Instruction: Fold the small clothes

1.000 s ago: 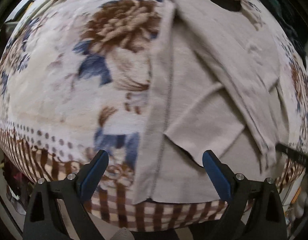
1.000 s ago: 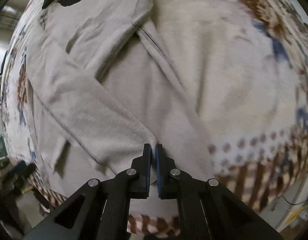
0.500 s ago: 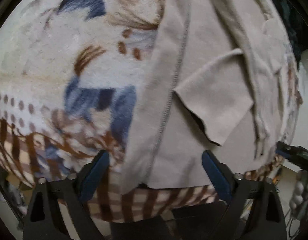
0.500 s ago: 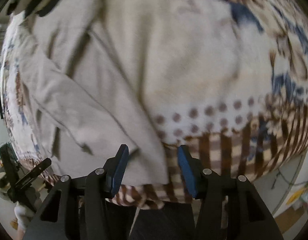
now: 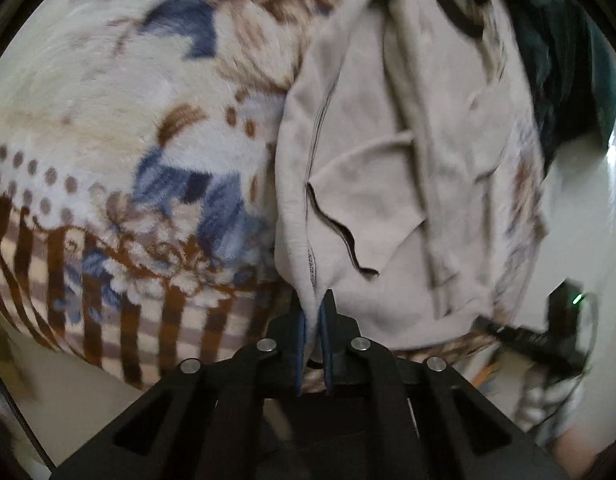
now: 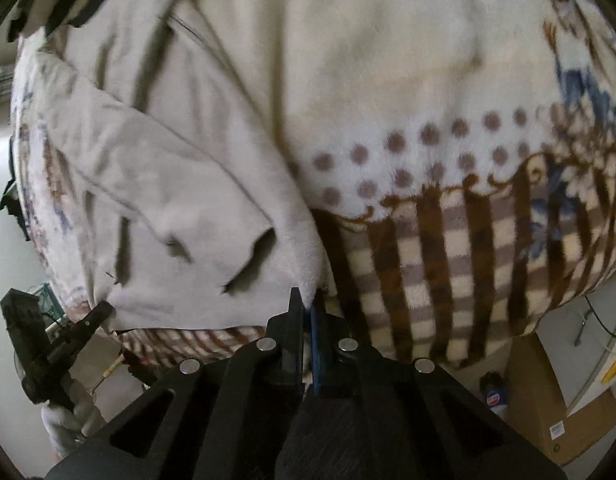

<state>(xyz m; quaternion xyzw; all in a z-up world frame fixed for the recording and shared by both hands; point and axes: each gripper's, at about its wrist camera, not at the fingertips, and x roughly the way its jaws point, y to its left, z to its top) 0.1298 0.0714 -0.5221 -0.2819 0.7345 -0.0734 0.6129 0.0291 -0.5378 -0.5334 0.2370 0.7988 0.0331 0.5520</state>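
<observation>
A beige garment [image 5: 387, 152] lies partly folded on a flowered fleece blanket [image 5: 108, 128], with its hem at the blanket's near edge. My left gripper [image 5: 312, 300] is shut on the garment's near left hem corner. In the right wrist view the same garment [image 6: 168, 184] lies at the left. My right gripper [image 6: 306, 304] is shut on its near right hem corner. Each gripper shows in the other's view: the right one [image 5: 519, 334] and the left one [image 6: 80, 324].
The blanket [image 6: 447, 92] has a brown striped border along its near edge. Dark clothes [image 5: 559, 60] lie at the far right of the left wrist view. A cardboard box [image 6: 555, 400] stands on the floor below the blanket edge.
Both grippers were open half a second ago and have shut on the garment's near hem corners. The right one had let go of a fold before that. Both views have moved nearer the blanket's edge.
</observation>
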